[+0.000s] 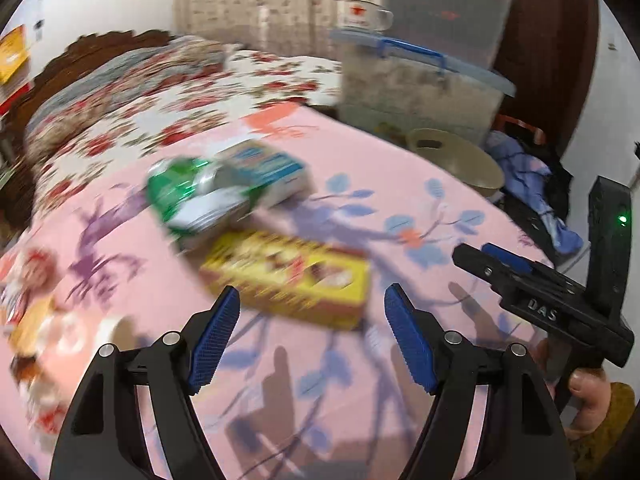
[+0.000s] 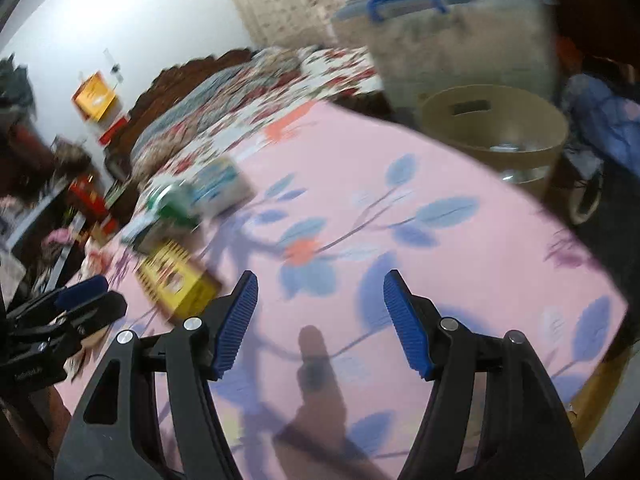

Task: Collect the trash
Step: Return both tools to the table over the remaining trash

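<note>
On the pink leaf-print tablecloth (image 1: 400,184) lie a yellow carton (image 1: 288,276), a crushed green can (image 1: 180,188) and a white-and-blue box (image 1: 264,172), all blurred. My left gripper (image 1: 313,300) is open just short of the yellow carton and holds nothing. My right gripper (image 2: 320,284) is open over bare cloth, with the yellow carton (image 2: 176,280), the green can (image 2: 172,204) and the white-and-blue box (image 2: 220,188) to its left. A round beige bin (image 2: 496,128) stands beyond the table's far right edge.
Clear storage tubs with blue handles (image 1: 420,80) are stacked behind the bin (image 1: 456,160). A bed with a floral blanket (image 1: 160,100) runs along the far left. Blurred wrappers (image 1: 36,320) lie at the table's left. A hand (image 1: 588,396) holds the right gripper (image 1: 492,258).
</note>
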Demonstrator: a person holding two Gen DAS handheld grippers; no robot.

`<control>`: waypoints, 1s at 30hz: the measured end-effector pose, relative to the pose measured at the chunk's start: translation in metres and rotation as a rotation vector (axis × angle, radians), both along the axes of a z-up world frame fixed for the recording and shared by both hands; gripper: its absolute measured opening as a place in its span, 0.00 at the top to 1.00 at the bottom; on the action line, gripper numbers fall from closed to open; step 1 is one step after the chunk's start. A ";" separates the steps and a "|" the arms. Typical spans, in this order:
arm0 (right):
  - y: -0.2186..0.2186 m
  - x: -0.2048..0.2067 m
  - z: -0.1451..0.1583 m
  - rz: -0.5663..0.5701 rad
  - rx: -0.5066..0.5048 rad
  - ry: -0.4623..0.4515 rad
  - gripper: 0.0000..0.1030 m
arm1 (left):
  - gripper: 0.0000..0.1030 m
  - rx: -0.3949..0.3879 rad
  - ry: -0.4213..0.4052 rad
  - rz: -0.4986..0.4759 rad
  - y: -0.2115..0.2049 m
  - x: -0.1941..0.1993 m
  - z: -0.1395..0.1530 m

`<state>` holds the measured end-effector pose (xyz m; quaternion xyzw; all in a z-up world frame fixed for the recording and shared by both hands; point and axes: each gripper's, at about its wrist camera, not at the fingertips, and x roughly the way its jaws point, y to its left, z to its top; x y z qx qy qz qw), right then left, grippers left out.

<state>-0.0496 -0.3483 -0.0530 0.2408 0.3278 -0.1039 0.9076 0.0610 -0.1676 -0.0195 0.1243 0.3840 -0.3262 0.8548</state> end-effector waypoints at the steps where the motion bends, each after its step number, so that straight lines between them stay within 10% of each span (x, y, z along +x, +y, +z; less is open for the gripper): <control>1: 0.007 0.002 -0.001 0.014 -0.003 0.004 0.35 | 0.31 -0.002 0.001 0.019 0.009 0.001 -0.001; 30: 0.115 0.032 0.000 0.227 -0.092 0.096 0.35 | 0.28 -0.077 0.047 0.201 0.112 0.004 -0.021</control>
